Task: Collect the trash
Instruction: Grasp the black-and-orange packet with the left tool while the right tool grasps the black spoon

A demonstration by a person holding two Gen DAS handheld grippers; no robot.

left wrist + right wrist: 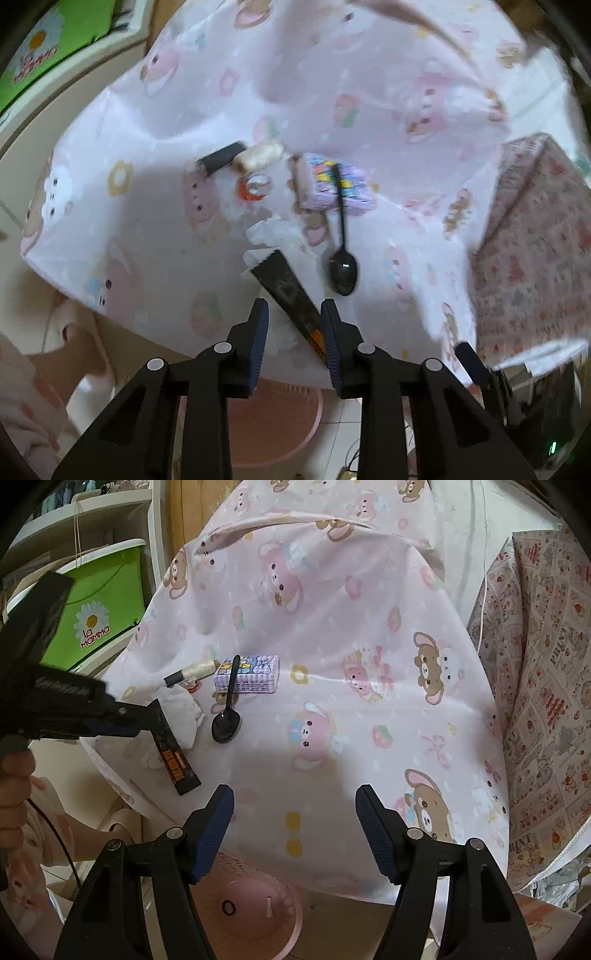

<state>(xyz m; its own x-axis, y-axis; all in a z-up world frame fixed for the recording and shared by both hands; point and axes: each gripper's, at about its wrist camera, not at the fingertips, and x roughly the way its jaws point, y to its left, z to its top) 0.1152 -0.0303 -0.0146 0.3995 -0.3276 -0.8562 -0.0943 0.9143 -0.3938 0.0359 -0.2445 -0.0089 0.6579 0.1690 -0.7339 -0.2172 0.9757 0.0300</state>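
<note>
Orange wrapper (173,753) print clear only in right view; left claw (294,325) blocks it.

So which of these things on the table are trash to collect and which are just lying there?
Job: black wrapper, which the left claw straddles; crumpled tissue; pink basket.
Lying about: black spoon, tissue pack, thread spool, tape roll.

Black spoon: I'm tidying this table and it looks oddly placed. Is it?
Yes. The black spoon lies tilted, its handle propped on the purple patterned box and its bowl down on the tablecloth, not lying flat.
</note>
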